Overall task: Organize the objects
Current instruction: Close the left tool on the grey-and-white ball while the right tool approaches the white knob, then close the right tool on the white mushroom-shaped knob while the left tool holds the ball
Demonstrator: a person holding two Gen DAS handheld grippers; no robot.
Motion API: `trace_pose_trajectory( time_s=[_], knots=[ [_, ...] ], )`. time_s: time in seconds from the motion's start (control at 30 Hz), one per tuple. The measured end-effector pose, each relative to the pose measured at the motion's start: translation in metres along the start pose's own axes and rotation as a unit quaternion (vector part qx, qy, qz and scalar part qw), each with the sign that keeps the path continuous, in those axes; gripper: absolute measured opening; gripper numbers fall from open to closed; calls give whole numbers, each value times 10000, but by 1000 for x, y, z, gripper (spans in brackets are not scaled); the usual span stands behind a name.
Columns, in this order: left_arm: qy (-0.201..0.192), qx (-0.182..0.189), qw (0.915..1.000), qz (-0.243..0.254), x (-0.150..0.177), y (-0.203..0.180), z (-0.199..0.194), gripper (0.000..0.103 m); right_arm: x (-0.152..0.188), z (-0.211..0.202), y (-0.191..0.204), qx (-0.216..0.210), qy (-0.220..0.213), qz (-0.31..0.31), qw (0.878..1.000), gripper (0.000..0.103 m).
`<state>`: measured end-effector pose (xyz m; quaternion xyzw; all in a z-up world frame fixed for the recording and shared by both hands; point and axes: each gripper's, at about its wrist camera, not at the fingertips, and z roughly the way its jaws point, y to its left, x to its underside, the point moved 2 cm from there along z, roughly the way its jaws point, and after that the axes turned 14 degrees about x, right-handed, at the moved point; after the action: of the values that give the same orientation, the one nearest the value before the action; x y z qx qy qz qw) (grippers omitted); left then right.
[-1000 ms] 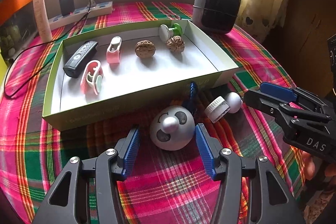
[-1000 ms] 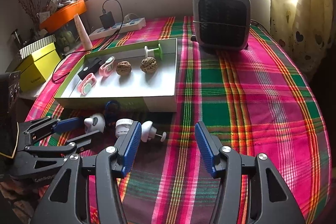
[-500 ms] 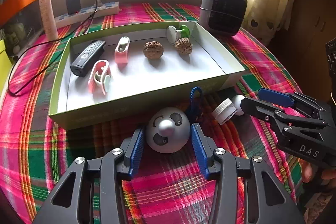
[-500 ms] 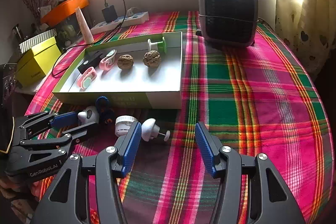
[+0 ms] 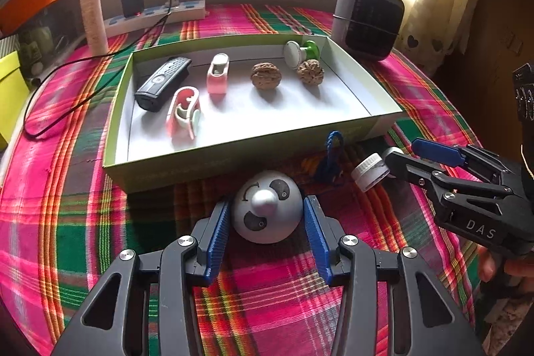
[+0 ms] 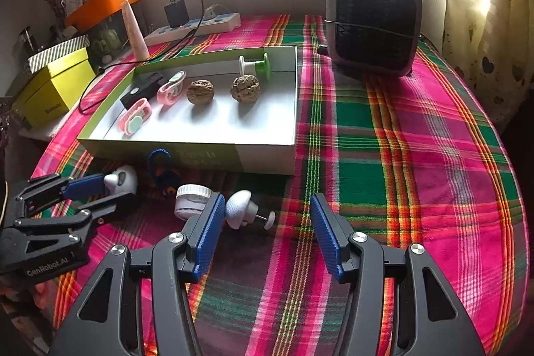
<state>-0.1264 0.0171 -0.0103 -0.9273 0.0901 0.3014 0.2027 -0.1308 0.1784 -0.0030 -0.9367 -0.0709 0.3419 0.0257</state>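
My left gripper is shut on a grey panda-face dome, just in front of the green box; it also shows in the right wrist view. The box holds a black remote, two pink clips, two walnuts and a white-green spool. My right gripper is open and empty over the cloth. A white mushroom-shaped piece and a white jar lie by its left finger. A blue cord lies against the box front.
A grey heater stands at the back right. A power strip with a charger and cable lies at the back. A yellow box sits at the left. Plaid cloth covers the table.
My left gripper has closed its pads onto the panda dome. The right gripper has shifted a little forward and stays open.
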Motion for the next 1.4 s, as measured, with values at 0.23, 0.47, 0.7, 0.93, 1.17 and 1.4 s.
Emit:
trace_pose_trajectory(
  time_s=[0.23,0.47,0.7,0.93,1.17,1.4],
  knots=[
    [-18,31,10000,-51,1,2,-1,43,1,5,8,124,45,-191,9997,54],
    [-20,20,10000,-34,0,3,-1,43,1,8,5,192,53,-175,9997,54],
    [-23,13,10000,-27,0,3,-1,43,2,7,7,226,14,-256,9994,49],
    [-22,19,10000,-26,1,3,-1,43,2,7,7,229,-2,-261,9994,40],
    [-26,20,10000,-30,1,2,-2,43,2,6,6,215,-10,-253,9994,32],
    [-50,13,10000,-31,0,3,-2,43,2,6,6,214,-11,-253,9994,32]
  ],
)
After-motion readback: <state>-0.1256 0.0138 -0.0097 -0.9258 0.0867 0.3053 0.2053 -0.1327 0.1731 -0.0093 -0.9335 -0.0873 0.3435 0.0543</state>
